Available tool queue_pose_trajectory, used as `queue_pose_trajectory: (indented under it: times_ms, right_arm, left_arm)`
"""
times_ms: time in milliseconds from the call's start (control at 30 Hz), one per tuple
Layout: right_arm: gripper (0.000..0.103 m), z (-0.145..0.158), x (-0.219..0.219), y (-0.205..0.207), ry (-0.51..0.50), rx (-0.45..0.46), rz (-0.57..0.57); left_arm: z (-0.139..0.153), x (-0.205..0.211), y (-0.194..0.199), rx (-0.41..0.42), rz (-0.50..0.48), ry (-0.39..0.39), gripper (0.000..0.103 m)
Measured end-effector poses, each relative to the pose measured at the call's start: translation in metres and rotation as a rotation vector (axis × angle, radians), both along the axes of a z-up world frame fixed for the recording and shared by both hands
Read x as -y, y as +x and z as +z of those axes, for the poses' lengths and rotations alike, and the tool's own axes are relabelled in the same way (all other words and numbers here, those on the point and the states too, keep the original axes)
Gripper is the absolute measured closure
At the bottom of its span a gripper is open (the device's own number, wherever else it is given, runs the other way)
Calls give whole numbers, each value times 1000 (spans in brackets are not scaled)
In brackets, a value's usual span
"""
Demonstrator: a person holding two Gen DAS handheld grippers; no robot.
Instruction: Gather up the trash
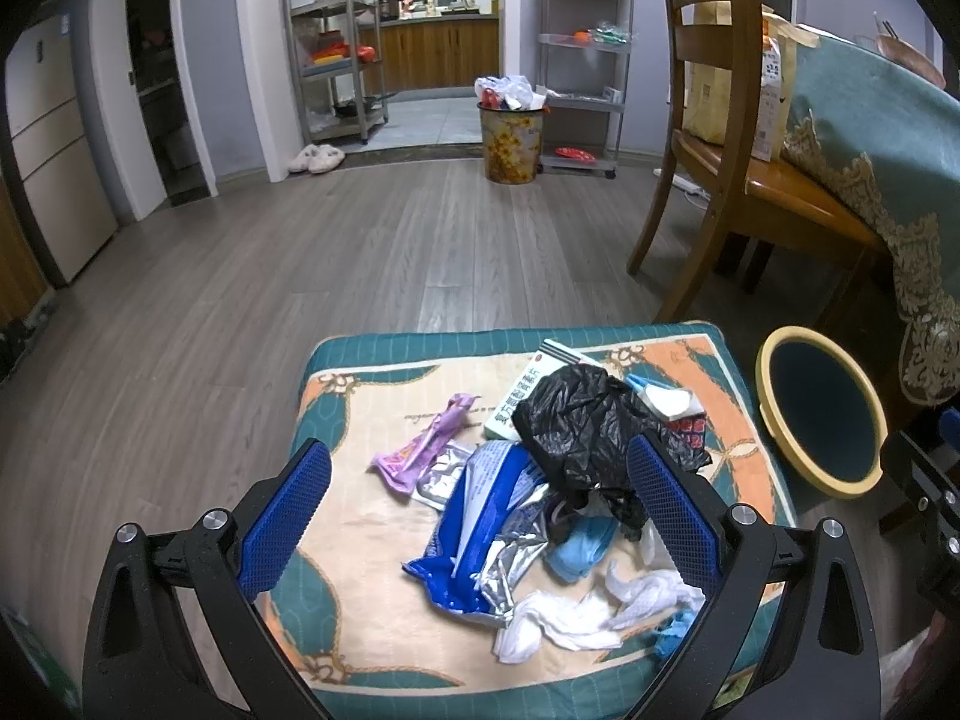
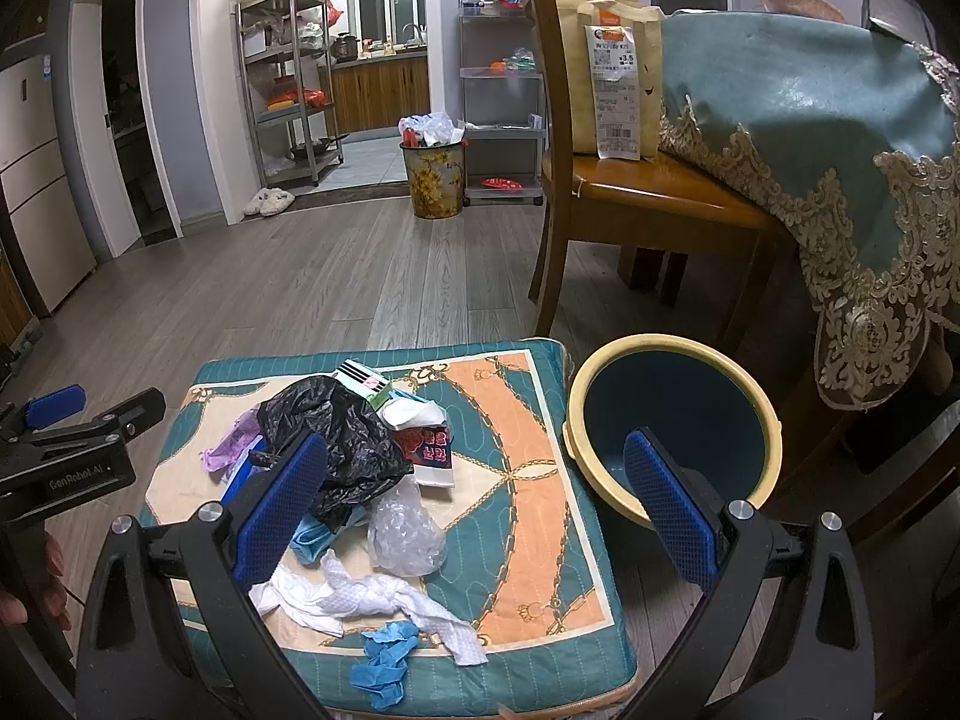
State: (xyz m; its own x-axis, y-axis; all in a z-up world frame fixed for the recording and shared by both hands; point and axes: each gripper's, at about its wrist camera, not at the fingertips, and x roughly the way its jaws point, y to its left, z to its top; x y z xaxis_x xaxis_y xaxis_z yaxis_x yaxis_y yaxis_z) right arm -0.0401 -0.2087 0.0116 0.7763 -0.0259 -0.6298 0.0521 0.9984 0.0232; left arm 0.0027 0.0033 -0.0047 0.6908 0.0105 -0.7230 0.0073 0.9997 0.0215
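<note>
A pile of trash lies on a patterned cushion: a black plastic bag, a blue foil wrapper, a purple wrapper, white tissue, a crumpled clear bag, a blue glove and a medicine box. A yellow-rimmed blue bin stands right of the cushion. My left gripper hangs open above the pile, holding nothing. My right gripper is open over the cushion's right part, also holding nothing.
A wooden chair with paper bags and a table with a teal cloth stand behind and to the right. A full floral waste can and shelving carts line the far wall. Grey wood floor stretches between.
</note>
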Motion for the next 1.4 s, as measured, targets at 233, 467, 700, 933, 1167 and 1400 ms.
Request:
queue_pose_trajectory:
  times_ms: [233,467,700,933,1167,1400]
  right_arm:
    - [6,-2,0,0,-4,-2,7]
    - [6,-10,-11,21,1,-6,153]
    - [6,-32,-36,60,90,-9,270]
    - [6,-78,-71,78,69,-79,348]
    - [12,-102,-91,84,50,-118,404]
    - [25,-119,-108,87,2,-155,457]
  left_arm:
    - [5,-5,3,48,-39,11,5]
    - [17,-30,15,181,-67,-22,5]
    - [16,-55,40,210,18,-50,5]
    - [-6,-83,68,199,61,-25,5]
    - [-46,-95,96,95,57,-1,5]
    - [-87,-81,108,-37,-25,-22,7]
